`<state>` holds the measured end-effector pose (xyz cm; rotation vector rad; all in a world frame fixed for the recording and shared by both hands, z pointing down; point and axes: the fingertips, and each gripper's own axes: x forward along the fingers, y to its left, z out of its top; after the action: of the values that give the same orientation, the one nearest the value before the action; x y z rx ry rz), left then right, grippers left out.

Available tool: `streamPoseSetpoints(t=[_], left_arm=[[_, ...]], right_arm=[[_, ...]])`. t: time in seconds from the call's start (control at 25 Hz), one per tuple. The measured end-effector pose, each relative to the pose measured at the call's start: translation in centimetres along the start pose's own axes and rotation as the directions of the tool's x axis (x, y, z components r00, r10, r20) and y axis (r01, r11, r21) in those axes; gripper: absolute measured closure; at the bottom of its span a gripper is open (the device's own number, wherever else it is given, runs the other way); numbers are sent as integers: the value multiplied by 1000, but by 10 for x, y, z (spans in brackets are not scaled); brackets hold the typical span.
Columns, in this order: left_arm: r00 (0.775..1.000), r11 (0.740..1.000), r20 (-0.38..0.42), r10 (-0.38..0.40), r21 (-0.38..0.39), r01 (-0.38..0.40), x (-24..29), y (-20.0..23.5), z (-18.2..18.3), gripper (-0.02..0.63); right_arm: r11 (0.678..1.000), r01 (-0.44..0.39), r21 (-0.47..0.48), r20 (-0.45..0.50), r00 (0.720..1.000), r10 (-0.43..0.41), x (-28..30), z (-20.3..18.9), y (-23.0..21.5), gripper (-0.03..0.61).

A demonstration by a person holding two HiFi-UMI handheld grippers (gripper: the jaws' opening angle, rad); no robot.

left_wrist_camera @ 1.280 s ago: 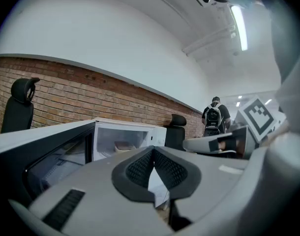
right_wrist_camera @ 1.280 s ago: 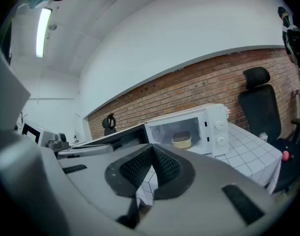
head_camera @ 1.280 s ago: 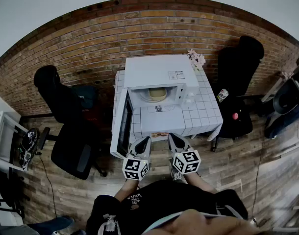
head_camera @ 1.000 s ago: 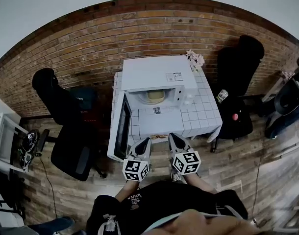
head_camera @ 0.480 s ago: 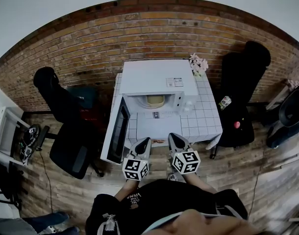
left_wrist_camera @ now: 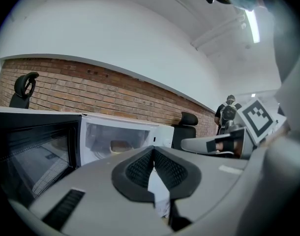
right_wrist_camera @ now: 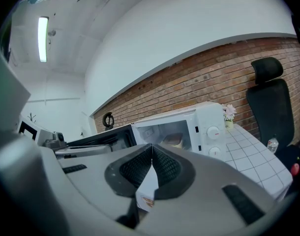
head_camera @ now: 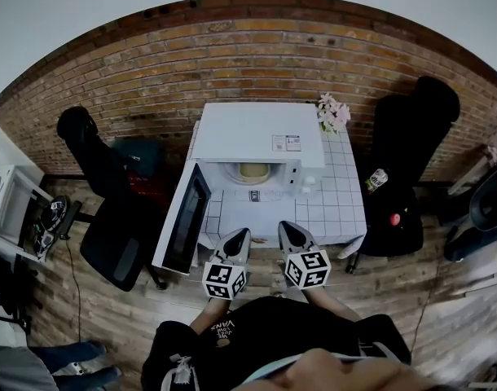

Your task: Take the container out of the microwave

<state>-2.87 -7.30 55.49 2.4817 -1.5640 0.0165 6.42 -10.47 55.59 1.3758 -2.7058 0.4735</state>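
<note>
A person with a backpack point(left_wrist_camera: 229, 113) is shown only in the left gripper view, and the microwave's knobs point(right_wrist_camera: 214, 132) are shown plainly only in the right gripper view. The left gripper point(head_camera: 243, 235) and right gripper point(head_camera: 283, 226) are held with jaws pressed together, nothing gripped. The container point(head_camera: 250, 170) is seen inside the microwave point(head_camera: 257, 133), its door point(head_camera: 183, 218) swung left. Since a second ago, the white tiled surface point(head_camera: 338, 194) has been approached. A brick wall point(head_camera: 151, 63) and a wooden floor point(head_camera: 110, 316) surround it.

Red brick wall point(head_camera: 151, 63) across back, plain white wall point(head_camera: 69, 6) above it. Wood-plank floor point(head_camera: 444, 300). White square-tiled table point(head_camera: 344, 198) near brick. Black office chair point(head_camera: 110, 247) left of table, black high-backed chair point(head_camera: 411, 137) right. Long ceiling tube light point(right_wrist_camera: 42, 38) lit.
</note>
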Motion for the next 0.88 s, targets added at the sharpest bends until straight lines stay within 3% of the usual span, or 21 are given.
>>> streamPoseSetpoints(t=[0.48, 0.88], left_arm=[[996, 996, 13, 91, -22, -91, 21, -18, -1, 604], [996, 996, 11, 83, -35, -83, 35, -13, -4, 604]], right_arm=[[997, -76, 6, -12, 997, 76, -1, 7, -32, 574], [997, -67, 35, -26, 997, 68, 8, 0, -40, 574]])
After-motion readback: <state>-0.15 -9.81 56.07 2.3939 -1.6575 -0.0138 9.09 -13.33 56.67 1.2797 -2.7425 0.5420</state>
